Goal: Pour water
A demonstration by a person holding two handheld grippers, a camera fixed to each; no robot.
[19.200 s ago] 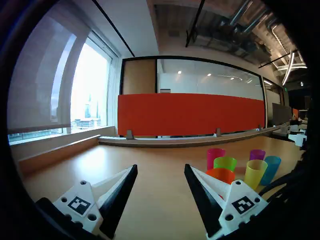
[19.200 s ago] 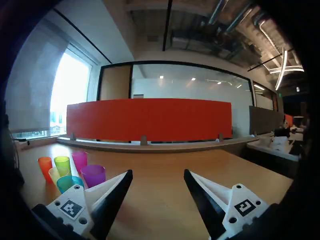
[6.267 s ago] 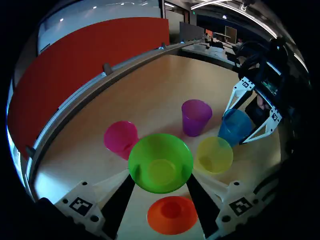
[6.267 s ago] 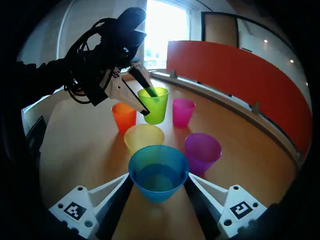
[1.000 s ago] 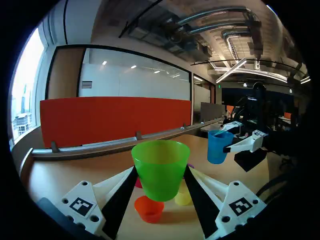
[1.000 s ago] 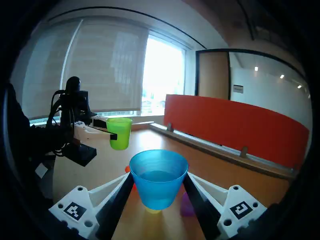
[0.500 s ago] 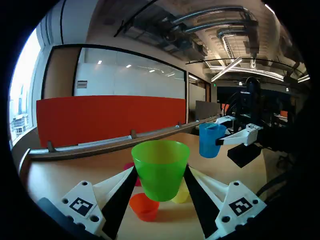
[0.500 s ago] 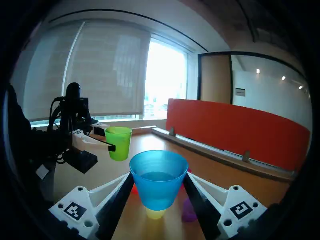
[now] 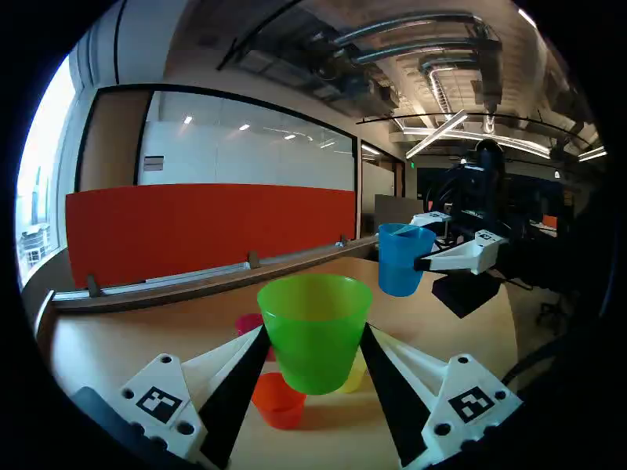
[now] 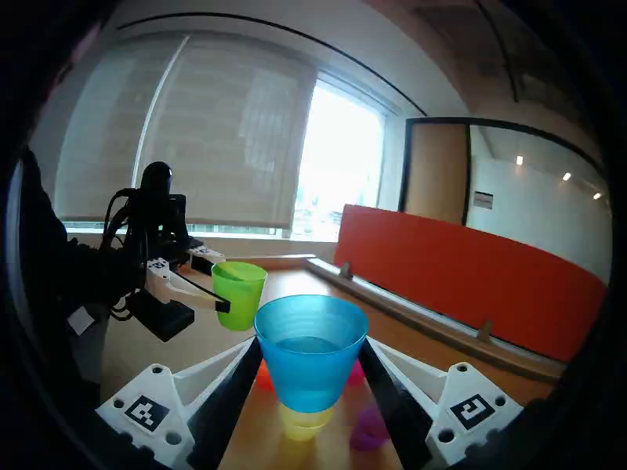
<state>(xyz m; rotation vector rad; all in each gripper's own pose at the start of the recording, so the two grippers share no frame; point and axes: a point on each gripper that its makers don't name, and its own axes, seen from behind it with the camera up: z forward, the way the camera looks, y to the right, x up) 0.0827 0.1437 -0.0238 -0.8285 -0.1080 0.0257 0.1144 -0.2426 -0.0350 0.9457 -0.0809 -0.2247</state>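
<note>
Two cups are held up off the wooden table, one in each gripper. Our left gripper has both fingers pressed against the sides of the green cup, which sits upright between them. Our right gripper grips the blue cup in the same way, upright, and we can see water in it. In the left gripper view the blue cup hangs to the right of the green one, farther off and a little higher, and the two are apart. In the right gripper view the green cup is just left of the blue one. On the table below stand an orange cup, a pink cup, a yellow cup and a purple cup, grouped near one another. A red partition runs along the table's far edge.
</note>
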